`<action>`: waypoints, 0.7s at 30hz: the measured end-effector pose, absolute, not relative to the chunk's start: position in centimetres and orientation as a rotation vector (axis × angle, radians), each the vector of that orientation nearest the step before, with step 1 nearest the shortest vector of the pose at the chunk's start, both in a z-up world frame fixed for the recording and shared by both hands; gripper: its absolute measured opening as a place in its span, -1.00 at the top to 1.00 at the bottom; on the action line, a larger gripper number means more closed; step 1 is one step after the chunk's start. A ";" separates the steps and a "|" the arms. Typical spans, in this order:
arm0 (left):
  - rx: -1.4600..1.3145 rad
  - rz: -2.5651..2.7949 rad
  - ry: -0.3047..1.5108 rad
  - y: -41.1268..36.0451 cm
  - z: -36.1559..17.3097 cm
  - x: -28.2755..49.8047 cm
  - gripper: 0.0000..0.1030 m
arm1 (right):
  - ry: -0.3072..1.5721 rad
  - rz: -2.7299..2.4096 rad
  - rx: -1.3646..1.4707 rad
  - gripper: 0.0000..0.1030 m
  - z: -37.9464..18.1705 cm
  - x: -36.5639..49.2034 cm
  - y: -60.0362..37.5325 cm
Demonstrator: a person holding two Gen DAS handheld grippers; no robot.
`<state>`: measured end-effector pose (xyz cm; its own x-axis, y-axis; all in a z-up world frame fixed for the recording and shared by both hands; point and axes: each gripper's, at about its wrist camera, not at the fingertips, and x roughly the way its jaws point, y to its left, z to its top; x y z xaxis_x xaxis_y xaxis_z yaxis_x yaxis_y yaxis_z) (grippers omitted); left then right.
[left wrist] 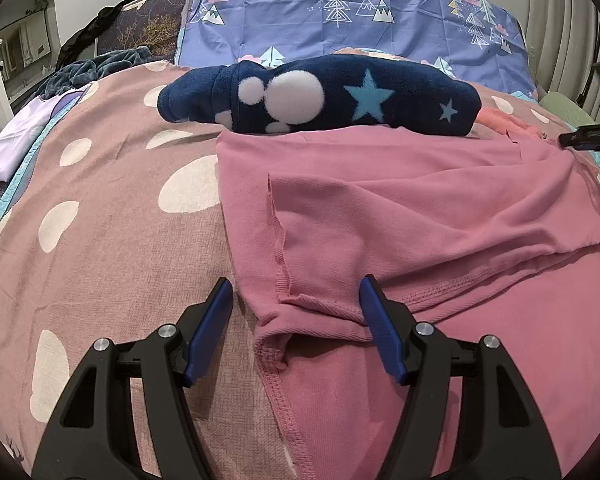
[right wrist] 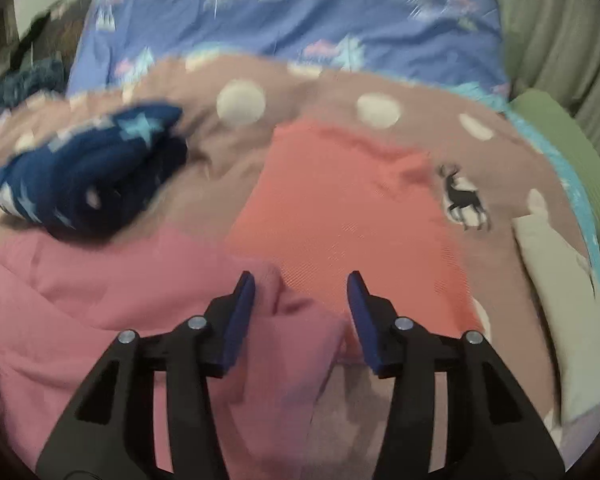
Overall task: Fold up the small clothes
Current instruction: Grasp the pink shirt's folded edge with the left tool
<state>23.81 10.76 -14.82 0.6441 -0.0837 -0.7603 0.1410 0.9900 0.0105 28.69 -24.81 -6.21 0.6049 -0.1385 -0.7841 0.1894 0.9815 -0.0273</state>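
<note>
On the bed, over a dusty-pink bedspread with big white dots (left wrist: 112, 240), lies the pink ribbed-knit garment (left wrist: 400, 208), spread mostly flat with soft wrinkles and one layer folded over another. Stitched hem runs along its near edge; a raw seam edge stands up along the left side; small rumpled cuff or corner at the near left. Left gripper (left wrist: 296, 300) hovers right at that near-left corner, blue-padded fingers (left wrist: 214, 332) apart, cuff fabric lying between them, not pinched. Right wrist view is motion-blurred: right gripper (right wrist: 301, 294) with fingers apart, a bunched fold of the pink garment (right wrist: 140, 296) just inside the left pad. Beyond it a flat coral-orange garment (right wrist: 340, 208), touching the pink one. Behind the pink garment, a folded navy fleece piece with white blobs and light-blue stars (left wrist: 320, 96), just touching its far edge. Blue pillow with tree print (left wrist: 340, 12) at the head of the bed.
</note>
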 end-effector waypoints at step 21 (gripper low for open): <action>-0.049 -0.252 0.791 11.7 -10.4 25.7 -0.09 | 0.828 0.065 0.196 0.05 -13.0 16.3 -23.0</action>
<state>25.74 11.66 -10.37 0.6749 -0.2423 -0.6970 0.2061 0.9689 -0.1373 16.34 -23.02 -12.97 0.6759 0.1333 -0.7249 0.0194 0.9800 0.1982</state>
